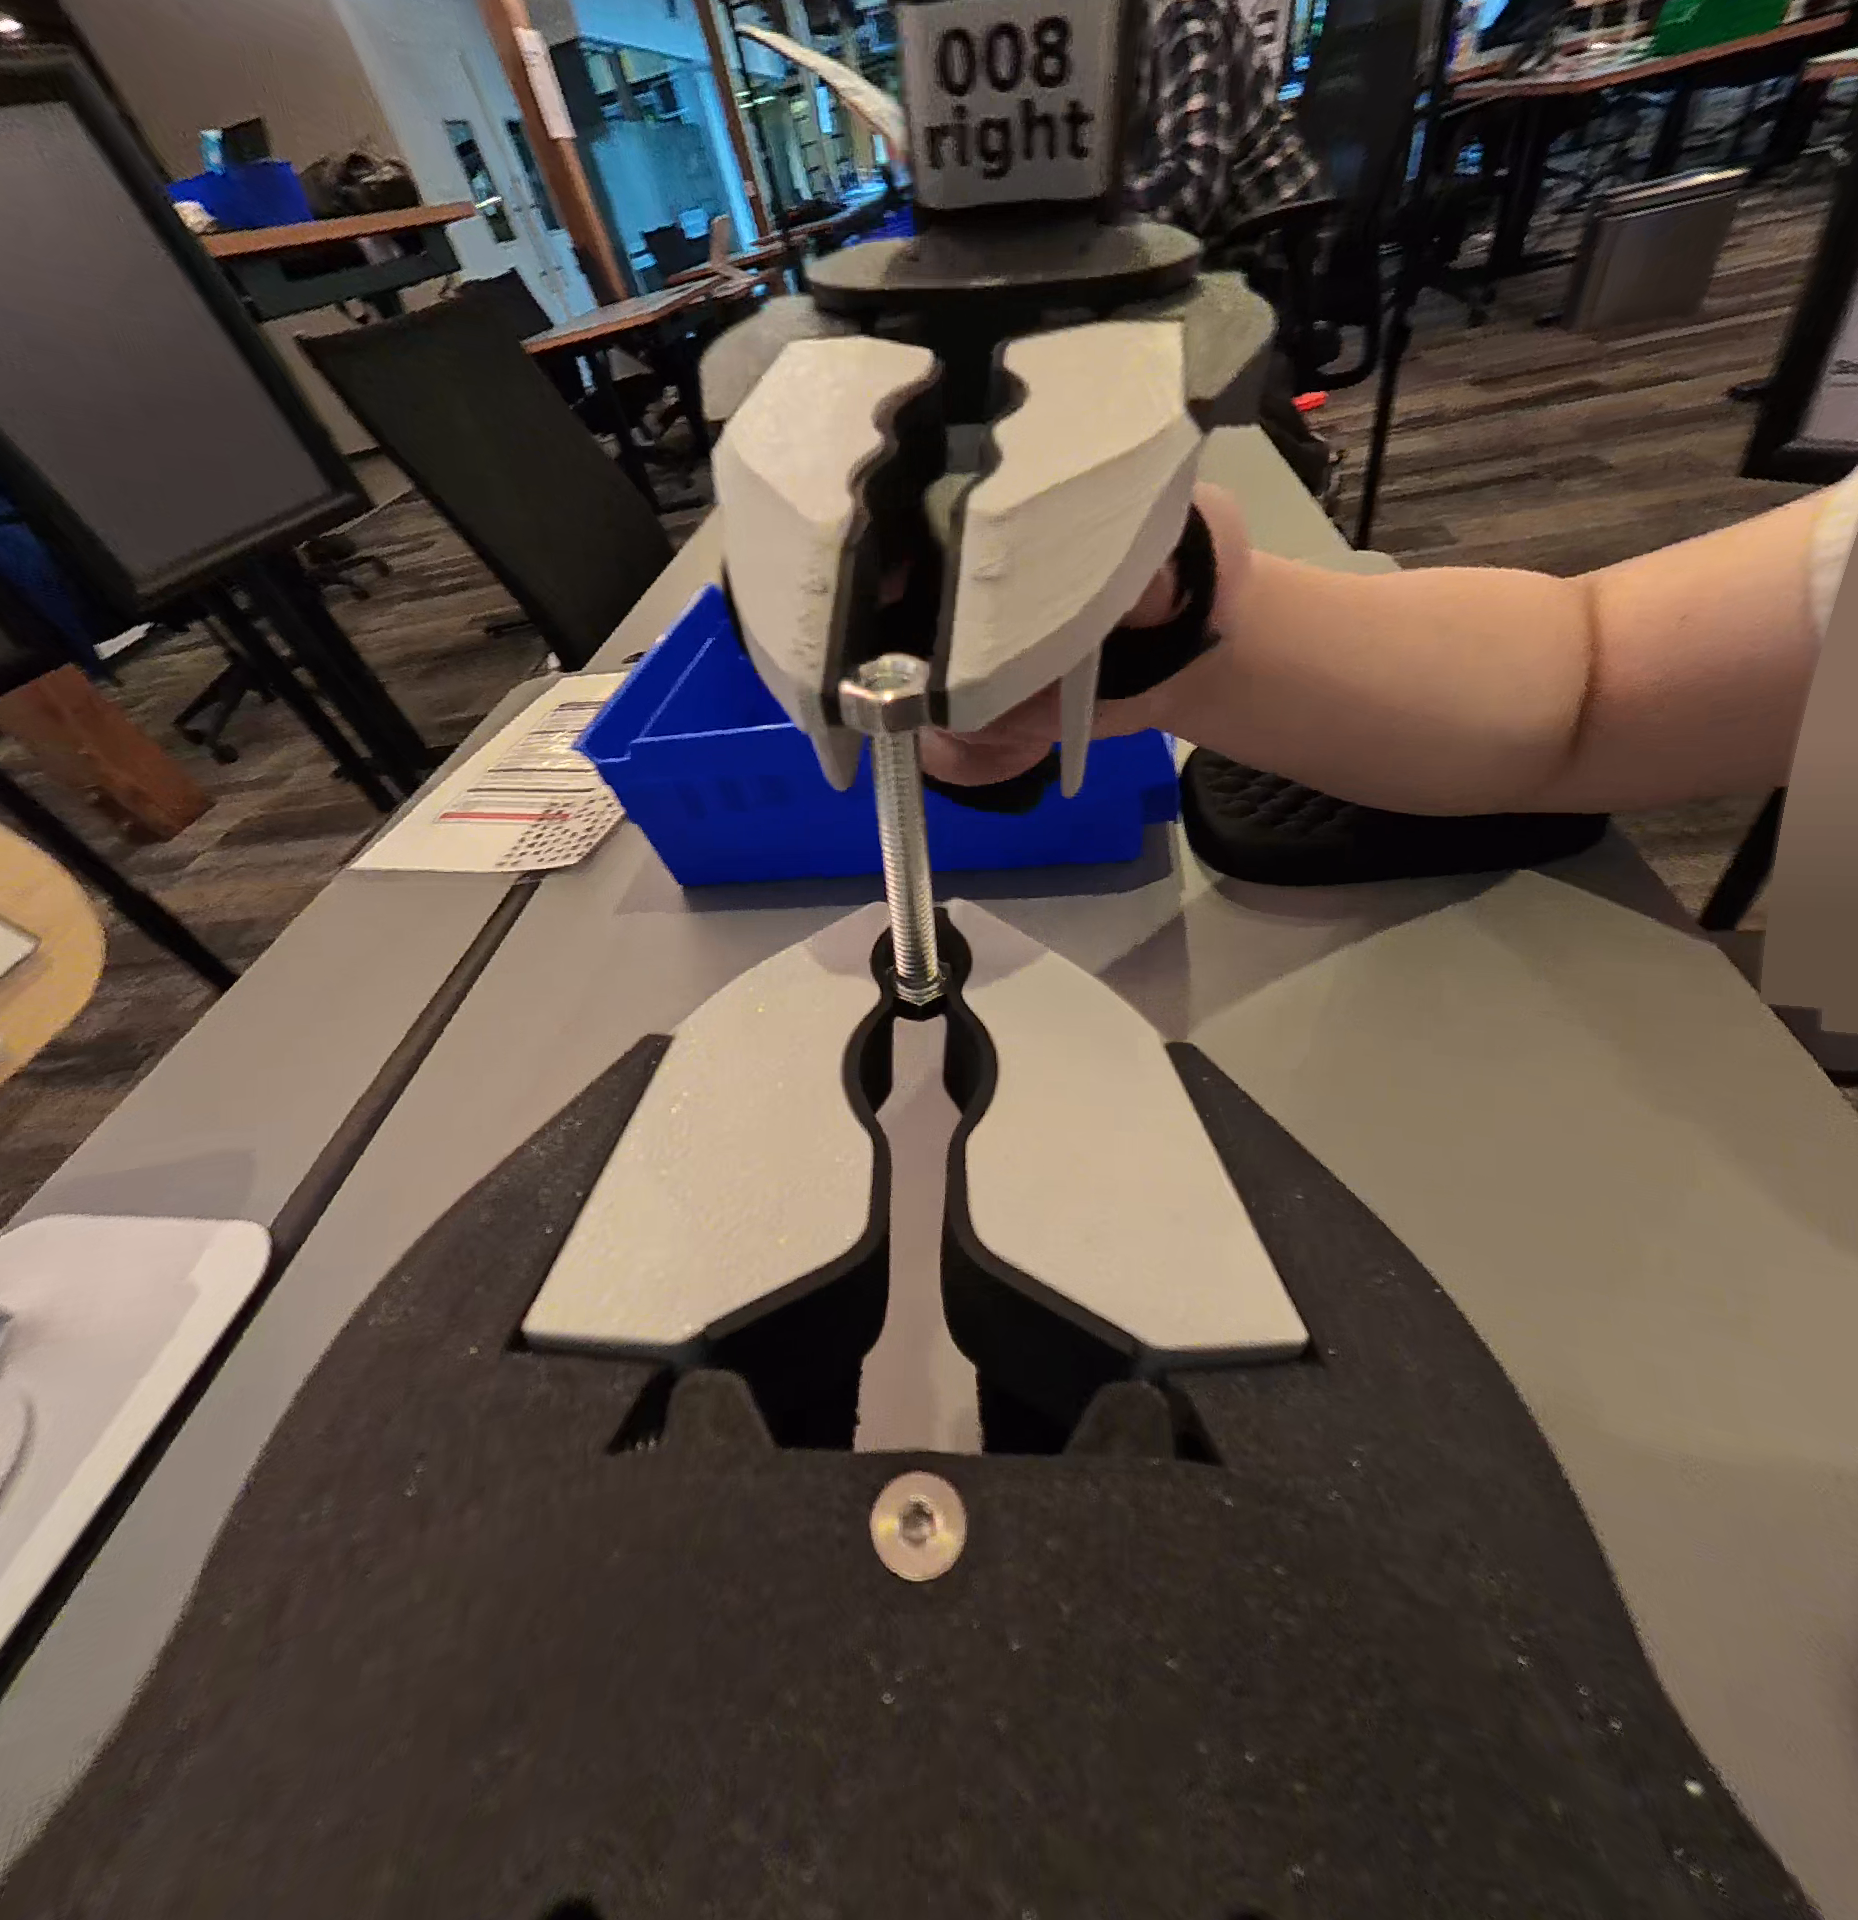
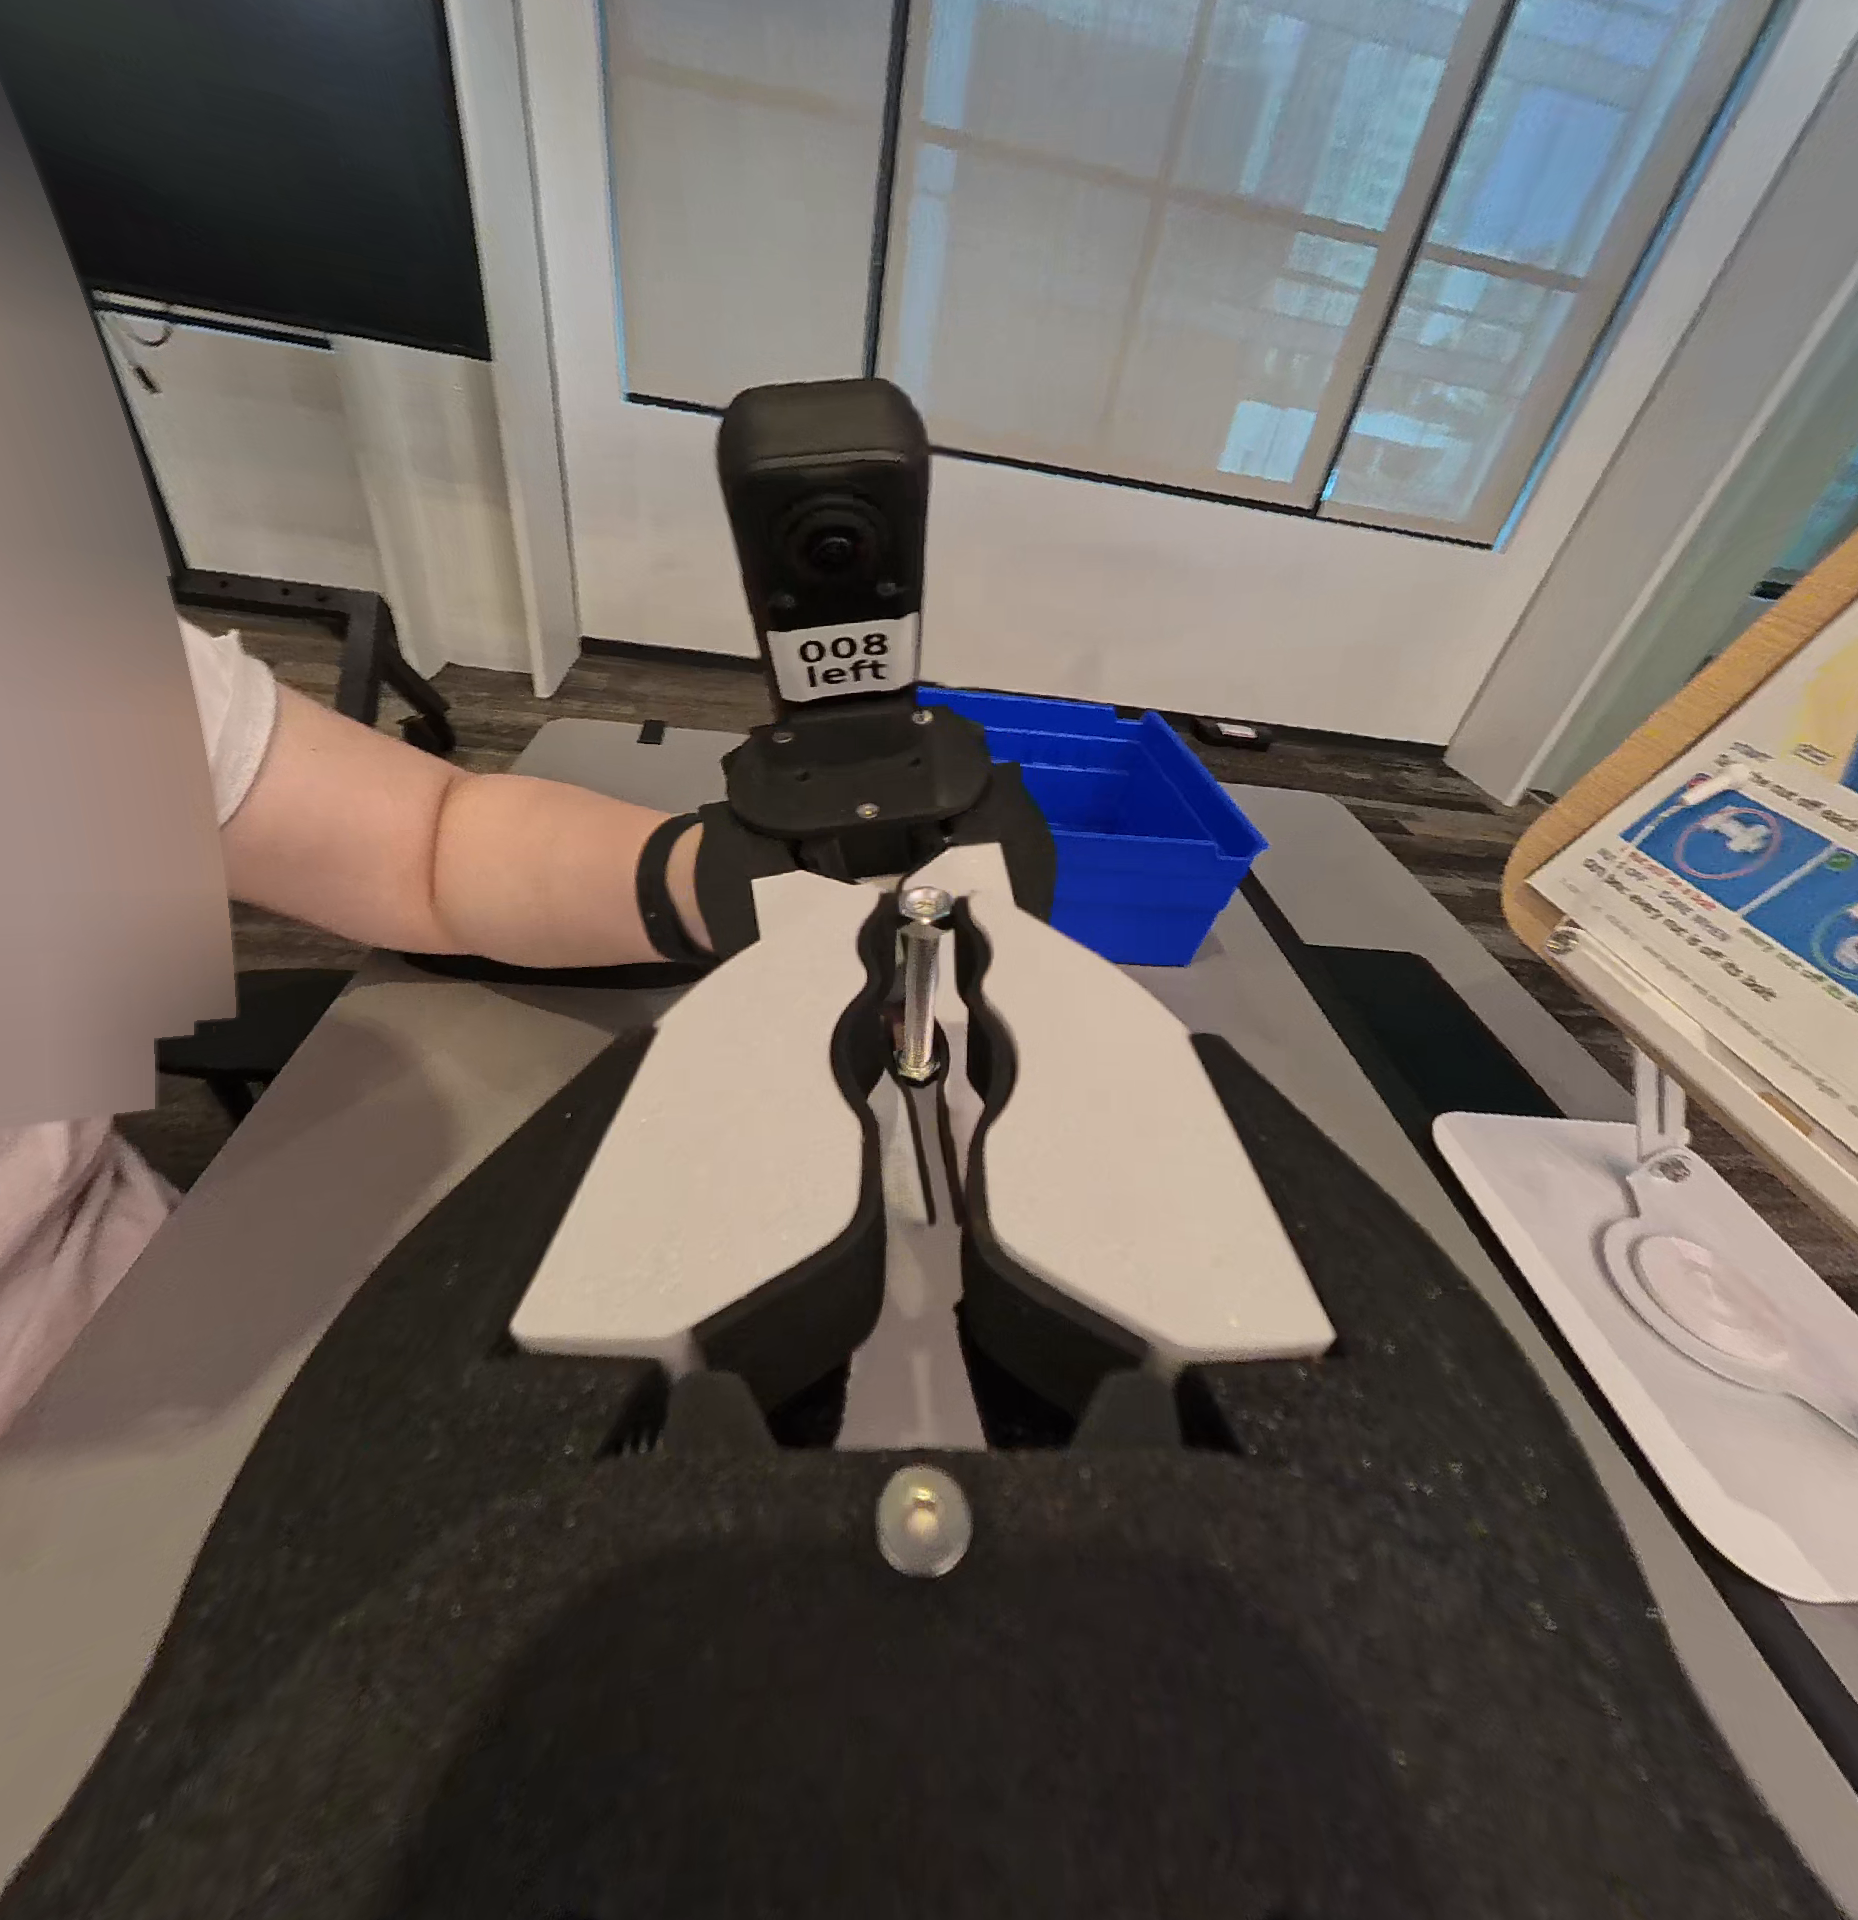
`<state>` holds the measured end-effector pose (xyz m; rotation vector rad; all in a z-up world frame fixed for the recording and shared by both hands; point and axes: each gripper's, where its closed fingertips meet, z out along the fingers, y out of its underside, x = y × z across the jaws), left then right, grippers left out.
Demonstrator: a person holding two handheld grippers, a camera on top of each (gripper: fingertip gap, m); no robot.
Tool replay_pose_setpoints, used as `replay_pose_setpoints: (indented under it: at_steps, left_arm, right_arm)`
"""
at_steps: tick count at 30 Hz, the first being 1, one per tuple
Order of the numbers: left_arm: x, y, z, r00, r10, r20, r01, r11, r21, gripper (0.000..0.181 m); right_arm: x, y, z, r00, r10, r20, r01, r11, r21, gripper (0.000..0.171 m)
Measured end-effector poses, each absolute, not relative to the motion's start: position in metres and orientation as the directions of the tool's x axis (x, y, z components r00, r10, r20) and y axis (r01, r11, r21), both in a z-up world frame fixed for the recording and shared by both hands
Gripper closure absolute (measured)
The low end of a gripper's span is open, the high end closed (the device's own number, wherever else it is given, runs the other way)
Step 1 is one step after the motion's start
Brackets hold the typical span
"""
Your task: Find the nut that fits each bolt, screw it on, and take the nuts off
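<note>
Each wrist camera is sitting just behind its own tongs, looking along them over the desk [image 1: 1424, 1091]. The two are facing each other closely, both sharing the bolt [image 1: 904, 831] and blue bin [image 2: 1133, 831].

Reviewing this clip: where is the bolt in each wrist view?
Left wrist view: bolt at centre, running from the left gripper up to the right gripper.
Right wrist view: centre, foreshortened, pointing away.
Shared landmark: blue bin, behind the bolt.
</note>
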<state>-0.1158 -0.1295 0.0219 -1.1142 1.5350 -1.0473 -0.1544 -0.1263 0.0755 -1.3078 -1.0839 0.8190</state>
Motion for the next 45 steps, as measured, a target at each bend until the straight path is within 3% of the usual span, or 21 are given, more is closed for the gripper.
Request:
replay_pose_setpoints:
  at_steps: [9,15,21,28,33,45]
  left_arm:
    - [-0.117,-0.106,0.026,0.028,-0.977,-0.21,-0.217,0.199,-0.956,0.178]
    - [-0.117,-0.109,0.026,0.006,-0.981,-0.194,-0.214,0.188,-0.959,0.178]
    - [-0.117,-0.127,0.022,-0.126,-0.979,-0.159,-0.215,0.183,-0.959,0.178]
    - [-0.119,-0.166,0.018,-0.36,-0.928,-0.092,-0.196,0.172,-0.965,0.178]
    - [-0.118,-0.175,0.014,-0.391,-0.913,-0.116,-0.201,0.208,-0.957,0.178]
    - [-0.122,-0.192,0.019,-0.475,-0.875,-0.09,-0.173,0.193,-0.966,0.178]
  right_arm:
    - [-0.156,-0.106,0.08,0.563,0.803,0.196,0.108,0.164,-0.981,0.16]
    - [-0.156,-0.107,0.08,0.56,0.804,0.199,0.114,0.163,-0.98,0.16]
    - [-0.151,-0.12,0.089,0.447,0.861,0.242,0.111,0.215,-0.97,0.144]
    - [-0.146,-0.15,0.087,0.169,0.974,0.153,0.052,0.147,-0.988,0.143]
    - [-0.153,-0.164,0.075,0.029,0.996,0.082,0.072,0.08,-0.994,0.145]
    - [-0.162,-0.179,0.07,-0.095,0.995,0.038,0.028,0.041,-0.999,0.154]
